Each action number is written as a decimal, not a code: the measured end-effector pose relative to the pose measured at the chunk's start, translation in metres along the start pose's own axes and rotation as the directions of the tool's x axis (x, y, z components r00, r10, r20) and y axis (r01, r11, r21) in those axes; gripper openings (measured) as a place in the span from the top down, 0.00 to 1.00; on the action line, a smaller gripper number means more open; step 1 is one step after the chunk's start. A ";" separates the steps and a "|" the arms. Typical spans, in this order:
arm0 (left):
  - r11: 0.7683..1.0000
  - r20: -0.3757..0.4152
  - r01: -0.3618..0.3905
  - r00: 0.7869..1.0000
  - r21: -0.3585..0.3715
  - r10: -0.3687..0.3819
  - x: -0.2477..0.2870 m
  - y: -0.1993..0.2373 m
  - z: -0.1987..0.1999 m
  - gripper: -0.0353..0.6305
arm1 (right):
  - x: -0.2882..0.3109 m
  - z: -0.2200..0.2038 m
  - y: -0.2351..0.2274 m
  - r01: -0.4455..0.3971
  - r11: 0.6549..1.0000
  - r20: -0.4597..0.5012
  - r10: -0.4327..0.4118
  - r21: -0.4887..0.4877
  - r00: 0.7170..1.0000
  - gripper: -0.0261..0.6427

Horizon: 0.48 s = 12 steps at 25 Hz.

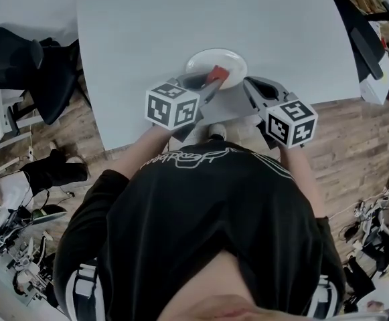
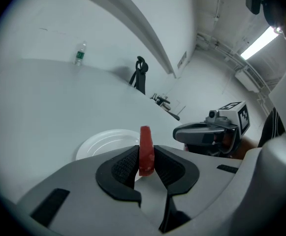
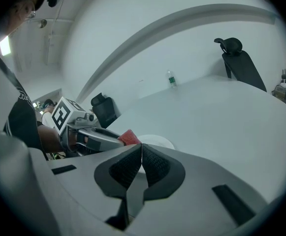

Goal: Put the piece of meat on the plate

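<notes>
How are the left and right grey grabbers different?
The left gripper pinches a red piece of meat; the right gripper is shut on nothing. The left gripper's tip is over the round white plate; the right gripper's is beside it. Both are grey.

The plate (image 1: 226,59) lies on the worktop (image 1: 181,19), close to its near edge. The piece of meat (image 1: 216,74) is between the jaws of the left hand-held gripper (image 1: 212,80), at the near rim of the plate. The right hand-held gripper (image 1: 249,85) is just right of the plate. A bottle (image 2: 79,54) stands far behind.
</notes>
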<state>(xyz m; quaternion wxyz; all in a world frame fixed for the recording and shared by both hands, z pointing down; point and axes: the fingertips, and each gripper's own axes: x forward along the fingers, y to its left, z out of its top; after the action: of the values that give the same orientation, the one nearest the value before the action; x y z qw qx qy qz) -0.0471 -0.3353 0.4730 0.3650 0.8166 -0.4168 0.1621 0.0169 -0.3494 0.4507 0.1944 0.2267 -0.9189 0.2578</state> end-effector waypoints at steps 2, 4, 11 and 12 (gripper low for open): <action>1.000 -0.019 0.007 1.000 -0.005 -0.007 0.005 0.004 -0.003 0.81 | 0.001 -0.003 -0.002 0.000 1.000 -0.003 0.000 0.005 1.000 0.95; 1.000 -0.039 0.009 0.999 -0.009 -0.009 0.010 0.007 -0.006 0.81 | 0.003 -0.006 -0.003 0.000 1.000 -0.008 0.000 0.011 1.000 0.95; 1.000 -0.093 0.018 0.996 0.023 -0.016 0.021 0.011 -0.012 0.81 | -0.001 -0.011 -0.006 0.005 1.000 -0.019 -0.005 0.025 1.000 0.95; 1.000 -0.093 0.022 0.995 0.019 -0.020 0.022 0.012 -0.012 0.81 | -0.001 -0.013 -0.007 0.007 1.000 -0.021 -0.006 0.028 1.000 0.95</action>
<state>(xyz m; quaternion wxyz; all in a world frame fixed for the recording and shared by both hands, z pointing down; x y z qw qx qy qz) -0.0429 -0.3434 0.4987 0.3775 0.8162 -0.3889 0.2002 0.0245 -0.3473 0.4631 0.2018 0.2297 -0.9123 0.2725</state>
